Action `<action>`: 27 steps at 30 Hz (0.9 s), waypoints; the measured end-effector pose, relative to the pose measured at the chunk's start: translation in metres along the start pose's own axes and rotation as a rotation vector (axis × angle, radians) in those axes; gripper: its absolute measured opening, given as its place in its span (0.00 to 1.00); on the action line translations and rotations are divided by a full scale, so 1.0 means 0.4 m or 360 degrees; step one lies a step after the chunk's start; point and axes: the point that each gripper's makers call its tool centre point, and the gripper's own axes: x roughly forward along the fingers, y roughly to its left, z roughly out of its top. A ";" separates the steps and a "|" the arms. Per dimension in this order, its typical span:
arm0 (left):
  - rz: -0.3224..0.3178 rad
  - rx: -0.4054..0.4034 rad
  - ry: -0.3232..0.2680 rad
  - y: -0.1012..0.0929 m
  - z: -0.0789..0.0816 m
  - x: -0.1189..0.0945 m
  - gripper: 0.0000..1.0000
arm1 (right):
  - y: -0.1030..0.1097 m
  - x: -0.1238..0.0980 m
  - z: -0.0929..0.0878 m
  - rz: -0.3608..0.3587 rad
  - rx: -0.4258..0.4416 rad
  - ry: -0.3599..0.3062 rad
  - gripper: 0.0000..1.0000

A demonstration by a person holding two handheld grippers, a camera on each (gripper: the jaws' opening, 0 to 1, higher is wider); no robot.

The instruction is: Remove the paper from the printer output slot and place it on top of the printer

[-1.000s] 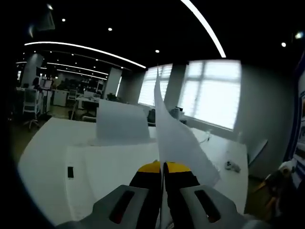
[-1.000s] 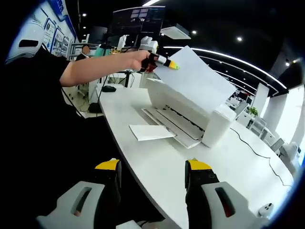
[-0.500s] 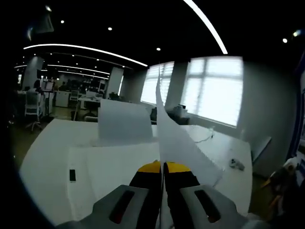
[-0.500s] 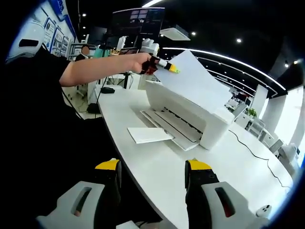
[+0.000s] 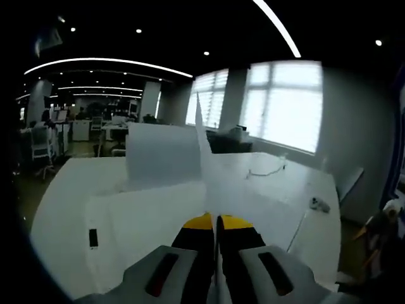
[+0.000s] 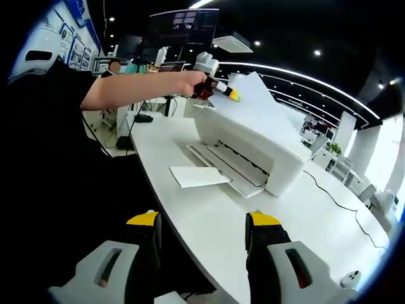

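Pinching a white sheet of paper point(image 5: 204, 147) between pressed-together yellow-tipped jaws: left hand-held gripper point(image 5: 212, 223). Sheet rising edge-on from the jaw tips in the left gripper view, leaning low over the flat white top of the printer point(image 5: 152, 209). Upright white rear paper support point(image 5: 161, 153) standing at the far edge of that top. Small dark mark point(image 5: 93, 238) on the printer's left side. White tabletop point(image 5: 297, 190) spreading beyond, with a thin cable point(image 5: 266, 171) curling across it and a small object point(image 5: 318, 204) near the right edge, too blurred to identify. Bright windows point(image 5: 285, 107) and ceiling strip lights behind.

Seen from the right gripper view: left hand-held gripper point(image 6: 229, 94) held out by a bare forearm point(image 6: 136, 88) over the printer point(image 6: 253, 145), paper point(image 6: 259, 101) clamped at one corner and lying nearly flat along the printer's top, far end lifted a little. Cannot tell whether the sheet touches the top along its length. Printer's output tray point(image 6: 228, 171) open at the front, another white sheet point(image 6: 197, 175) resting on the tabletop point(image 6: 209, 221) just beside it. Right hand-held gripper point(image 6: 202, 221) low at the near edge of the tabletop, jaws spread wide, nothing between them. Dark clothing of the person at the left side.
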 end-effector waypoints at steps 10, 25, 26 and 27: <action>-0.0009 0.0017 0.0072 0.029 0.003 0.029 0.05 | 0.001 0.011 -0.012 0.0016 0.0013 0.0016 0.49; 0.0030 0.0044 0.0104 0.056 -0.004 0.037 0.05 | 0.009 0.018 -0.011 0.0029 0.0009 0.0024 0.49; 0.0032 0.0048 0.0110 0.058 -0.004 0.039 0.05 | 0.009 0.018 -0.011 0.0030 0.0008 0.0024 0.49; 0.0033 0.0052 0.0116 0.059 -0.005 0.040 0.05 | 0.010 0.017 -0.010 0.0031 0.0007 0.0023 0.49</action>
